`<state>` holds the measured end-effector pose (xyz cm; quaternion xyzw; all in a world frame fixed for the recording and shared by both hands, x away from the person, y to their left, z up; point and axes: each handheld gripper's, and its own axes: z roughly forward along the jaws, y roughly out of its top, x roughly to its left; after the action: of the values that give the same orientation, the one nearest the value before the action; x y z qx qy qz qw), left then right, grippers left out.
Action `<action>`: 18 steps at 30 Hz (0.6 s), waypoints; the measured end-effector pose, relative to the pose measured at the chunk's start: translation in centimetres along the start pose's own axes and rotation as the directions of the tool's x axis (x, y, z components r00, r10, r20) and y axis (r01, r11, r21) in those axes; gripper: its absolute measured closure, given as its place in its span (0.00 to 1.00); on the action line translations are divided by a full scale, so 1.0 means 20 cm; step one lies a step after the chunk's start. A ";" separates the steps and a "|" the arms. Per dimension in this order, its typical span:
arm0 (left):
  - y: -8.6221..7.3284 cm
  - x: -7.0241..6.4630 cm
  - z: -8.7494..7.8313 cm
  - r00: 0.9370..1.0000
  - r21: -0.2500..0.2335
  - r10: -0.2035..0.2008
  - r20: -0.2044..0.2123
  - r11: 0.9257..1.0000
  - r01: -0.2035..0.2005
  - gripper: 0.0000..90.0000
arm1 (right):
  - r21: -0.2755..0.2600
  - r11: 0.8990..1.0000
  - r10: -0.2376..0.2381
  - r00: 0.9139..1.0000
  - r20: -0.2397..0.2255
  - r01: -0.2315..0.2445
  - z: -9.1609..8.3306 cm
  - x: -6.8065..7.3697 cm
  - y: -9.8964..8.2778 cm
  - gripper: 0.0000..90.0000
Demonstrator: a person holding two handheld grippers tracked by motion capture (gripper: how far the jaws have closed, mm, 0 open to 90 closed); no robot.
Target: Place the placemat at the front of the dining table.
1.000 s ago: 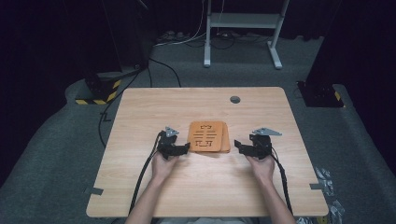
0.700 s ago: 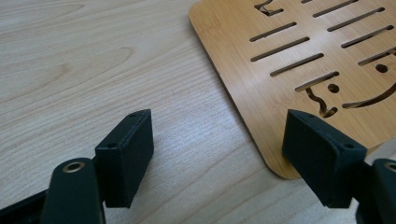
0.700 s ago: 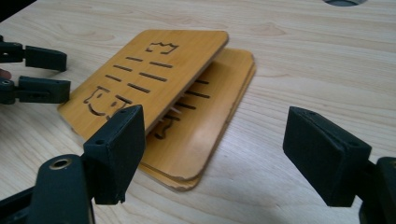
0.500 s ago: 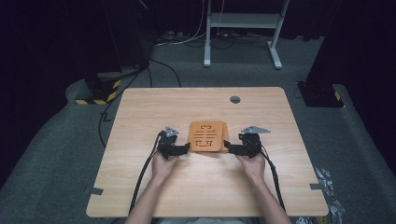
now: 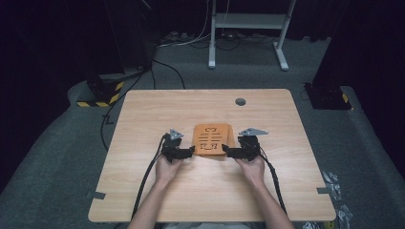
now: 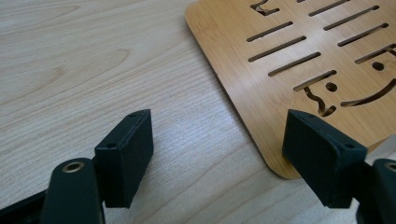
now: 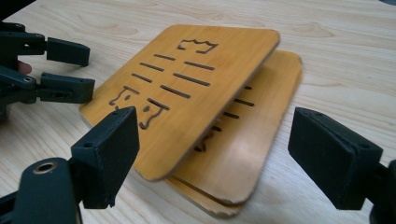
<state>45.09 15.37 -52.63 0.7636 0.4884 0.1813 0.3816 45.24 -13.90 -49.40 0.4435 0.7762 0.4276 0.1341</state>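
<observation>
Bamboo, orange-brown and cut through with slots, makes up the two rounded square boards [image 5: 212, 139] lying stacked near the middle of the pale wooden counter [image 5: 143, 114] in the high view. The left tongs [image 5: 190, 152] sit at the stack's left near corner and the right tongs [image 5: 228, 152] at its right near corner, each held low in a hand.

In the left gripper view, the left tongs [image 6: 219, 154] are spread wide, one jaw over bare counter, the other just over the top board's [image 6: 299, 51] rounded corner, pinching nothing.

In the right gripper view, the right tongs [image 7: 212, 158], which have just been opening, stand released with the near corner of the stack between the jaws but untouched. The upper board [image 7: 187, 88] lies skewed on the lower board [image 7: 261, 121], its near edge appearing slightly raised.

My reading: nothing is gripped yet. Both approaches look finished; closing on a board and lifting or squaring it remains.
</observation>
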 end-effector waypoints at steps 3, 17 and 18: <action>0.00 0.00 0.00 1.000 0.001 -0.002 -0.002 1.000 0.002 0.27 | 0.011 1.000 0.000 1.000 -0.011 0.000 0.04 0.02 0.01 0.18; 0.00 -0.01 0.00 1.000 -0.001 -0.008 -0.007 1.000 0.008 0.27 | 0.053 0.999 0.009 1.000 -0.015 -0.008 0.15 0.05 0.03 0.19; 0.00 -0.01 0.00 1.000 -0.001 -0.006 -0.004 1.000 0.006 0.27 | 0.056 0.998 0.008 1.000 -0.015 -0.007 0.16 0.05 0.03 0.19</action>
<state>45.12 15.22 -52.64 0.7616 0.4913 0.1817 0.3816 46.77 -11.18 -50.71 0.4467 0.7871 0.4097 0.1139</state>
